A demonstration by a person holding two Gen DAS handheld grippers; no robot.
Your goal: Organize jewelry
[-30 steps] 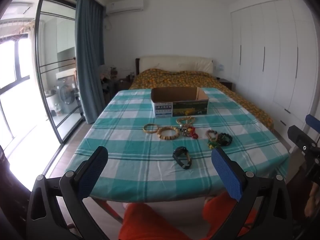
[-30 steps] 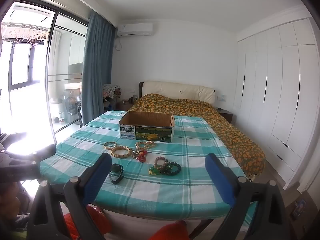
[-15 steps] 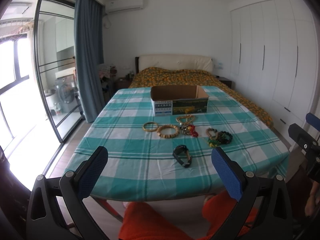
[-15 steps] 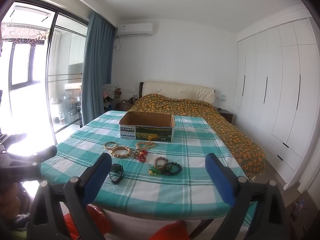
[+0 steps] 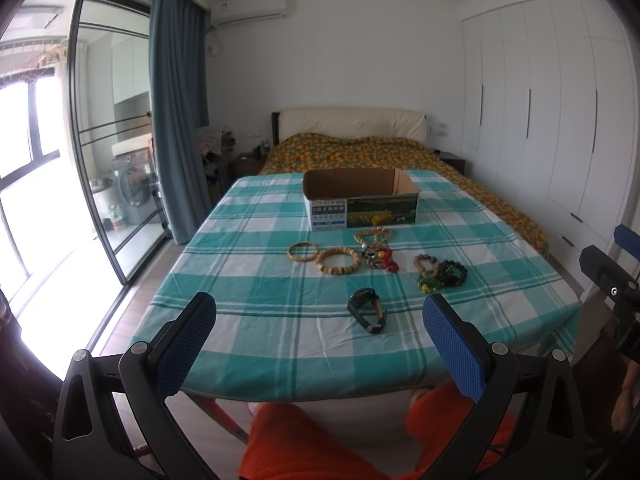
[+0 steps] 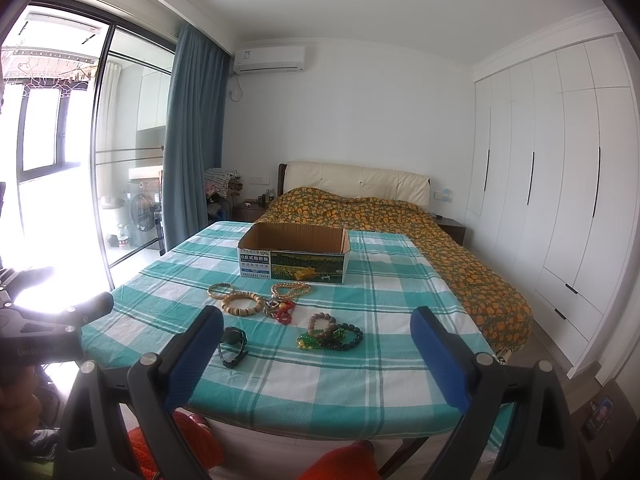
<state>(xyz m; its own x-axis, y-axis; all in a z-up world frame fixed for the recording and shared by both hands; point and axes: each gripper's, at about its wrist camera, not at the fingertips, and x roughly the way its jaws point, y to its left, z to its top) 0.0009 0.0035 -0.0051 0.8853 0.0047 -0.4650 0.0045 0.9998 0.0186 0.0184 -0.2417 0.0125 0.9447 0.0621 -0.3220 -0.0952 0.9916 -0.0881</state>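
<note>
**Clerk:** Container first. What do you have?

**Operator:** One cardboard box (image 5: 361, 200), open at the top, standing on the far half of the table (image 5: 248, 288) over a green and white checked cloth. From my left camera I see its brown inner walls; I cannot see its floor, so I cannot tell whether anything lies inside.

**Clerk:** Loose items?

**Operator:** All on the cloth, outside the box. Just in front of it, a string of pale beads (image 5: 372, 237). To its left, a thin yellow bangle (image 5: 303, 251), touching or nearly touching a wide tan bead bracelet (image 5: 340, 261). Beside that, a red bead piece (image 5: 385, 260) tangled with something metallic. Further right, a heap: brown bead bracelet (image 6: 322, 322), green beads (image 6: 307, 339), dark bead bracelet (image 6: 349, 338), overlapping one another. Nearest me, a black watch (image 5: 367, 310) with its strap looped, apart from the rest.

**Clerk:** Tools?

**Operator:** My left gripper (image 5: 319, 338) has its blue pads spread wide, nothing between them, held off the near table edge. My right gripper (image 6: 316, 350) likewise released and empty, at the same edge. Neither touches any jewelry. Orange clothing (image 5: 320, 444) on my lap shows below the table.
</note>
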